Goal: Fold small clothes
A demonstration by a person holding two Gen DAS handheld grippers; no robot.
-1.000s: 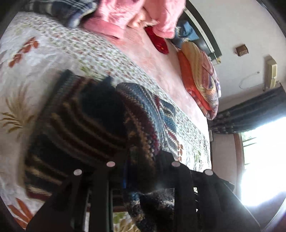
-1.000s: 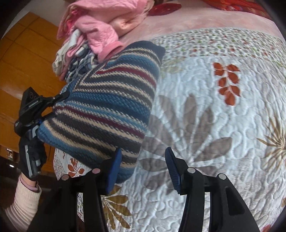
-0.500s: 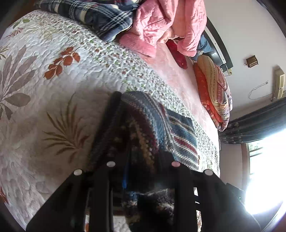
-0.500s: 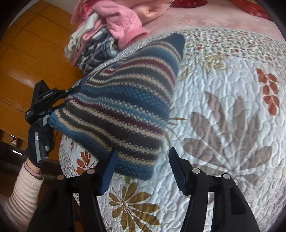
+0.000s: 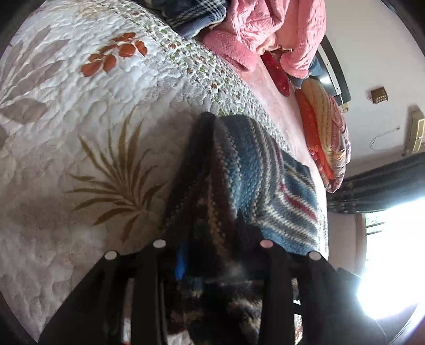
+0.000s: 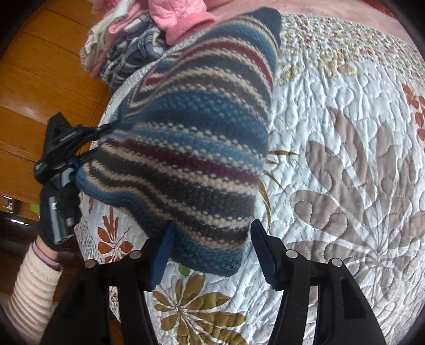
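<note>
Above the quilted bedspread (image 6: 345,138), striped knit garment (image 6: 191,138) lifted and draped, one edge pinched tight in the left gripper (image 5: 212,254); lower corner hanging between the spread fingers of the right gripper (image 6: 209,252), touching neither for certain; beyond the garment, at the far edge of the bedspread, heaped pink clothes (image 5: 265,29) and plaid fabric (image 5: 191,13); farther off, orange patterned cushions (image 5: 326,138); no legible writing or labels anywhere.
</note>
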